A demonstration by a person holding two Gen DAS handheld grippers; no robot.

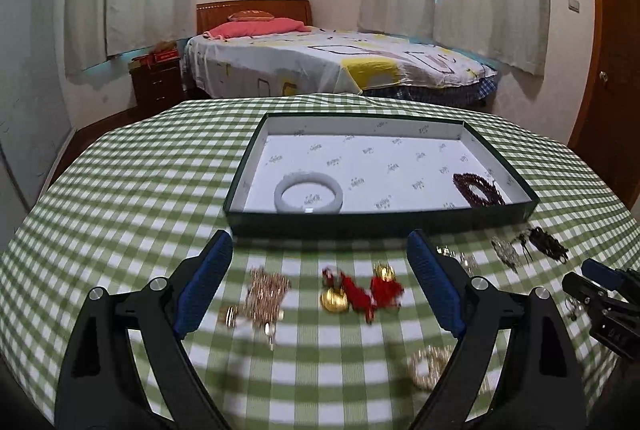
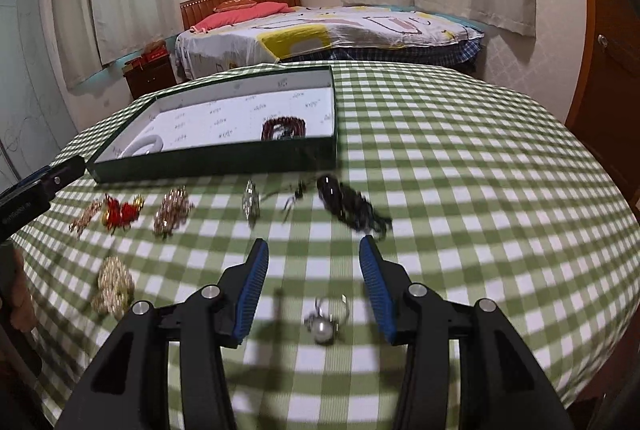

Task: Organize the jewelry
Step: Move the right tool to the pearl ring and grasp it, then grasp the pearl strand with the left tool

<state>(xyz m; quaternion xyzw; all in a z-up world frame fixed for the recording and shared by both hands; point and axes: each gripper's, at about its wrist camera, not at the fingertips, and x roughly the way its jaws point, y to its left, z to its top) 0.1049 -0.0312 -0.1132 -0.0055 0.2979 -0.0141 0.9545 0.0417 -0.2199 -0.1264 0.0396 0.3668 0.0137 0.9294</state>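
Blue fingers point(image 1: 208, 282) spread wide, holding nothing.

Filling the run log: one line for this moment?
left gripper: open, empty | right gripper: open, empty | box: white bangle, dark bead bracelet

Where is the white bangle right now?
The white bangle lies inside the green box, in its near-left corner in the left wrist view, apart from the dark red bead bracelet at the box's right end.
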